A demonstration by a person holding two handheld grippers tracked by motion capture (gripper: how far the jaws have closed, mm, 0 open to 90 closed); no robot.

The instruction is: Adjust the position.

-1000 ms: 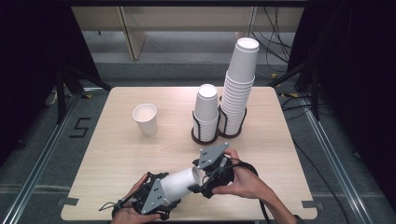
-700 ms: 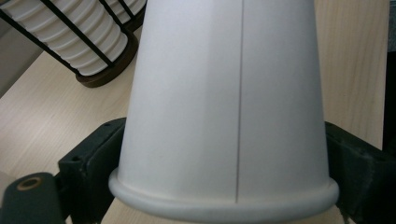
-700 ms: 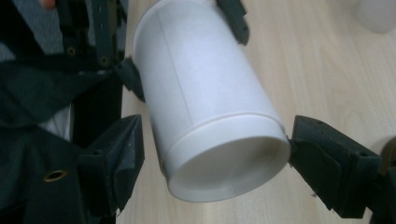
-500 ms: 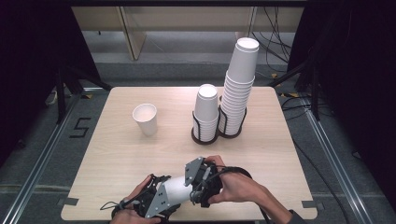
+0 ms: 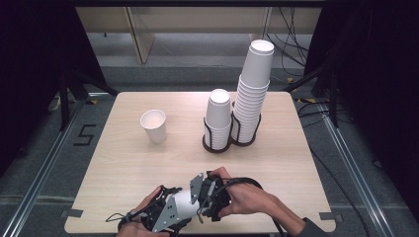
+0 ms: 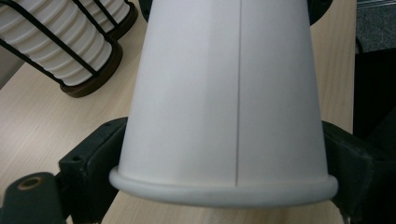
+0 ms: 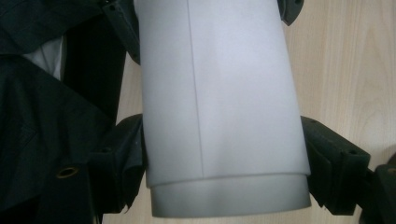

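Two nested paper cups [image 5: 184,201] lay on their side between my hands at the bottom centre of the high view, low over the counter [image 5: 123,168]. The left gripper [image 5: 170,212] had its fingers clamped just above the outer cup's rim [image 6: 224,189]; the right gripper [image 5: 210,197] had its fingers pressed on the outer wall beside the base, where an inner cup [image 7: 229,198] poked out. Compared with a second ago, my right hand had slid toward the lower edge of the frame and closer to the left one, so the pair sat nearer me. I judged I was set to pull the cups apart. One single cup [image 5: 153,126] stood upright left of centre, well apart from the two racked stacks [image 5: 237,113] at upper right.
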